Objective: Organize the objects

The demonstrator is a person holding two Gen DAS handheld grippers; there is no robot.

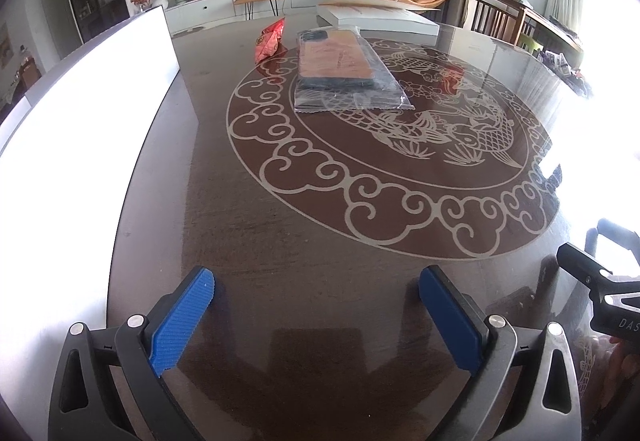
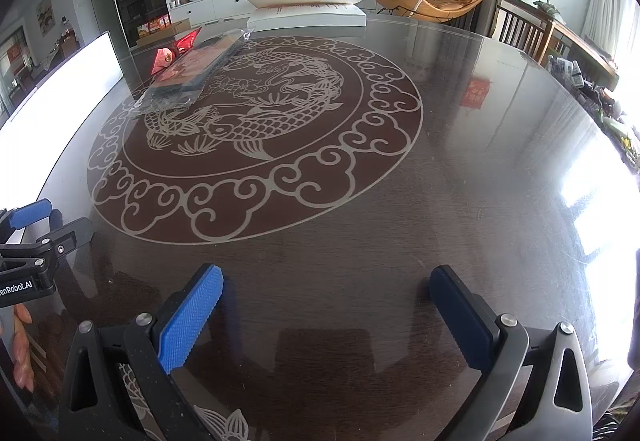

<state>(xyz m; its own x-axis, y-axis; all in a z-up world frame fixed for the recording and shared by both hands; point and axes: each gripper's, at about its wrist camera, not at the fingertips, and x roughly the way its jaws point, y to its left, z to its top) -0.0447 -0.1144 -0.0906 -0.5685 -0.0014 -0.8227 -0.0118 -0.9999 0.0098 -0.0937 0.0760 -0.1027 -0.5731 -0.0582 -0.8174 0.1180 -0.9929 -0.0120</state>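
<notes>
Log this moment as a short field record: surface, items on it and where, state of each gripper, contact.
surface: glossy dark table with a carp medallion
items: plastic-wrapped flat package lying on the medallion's far part; red snack bag just beyond it; white flat box at the far edge
left gripper: open, holding nothing, low over the near table
right gripper: open, holding nothing, low over the near table
contact: neither gripper touches an item

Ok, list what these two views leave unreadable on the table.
- White panel: blown out in both views, left part cut off by the frame edge.
- Red packet: partly behind the plastic-wrapped package in the right view; print too small.
- White box: far side hidden under its raised flap.
</notes>
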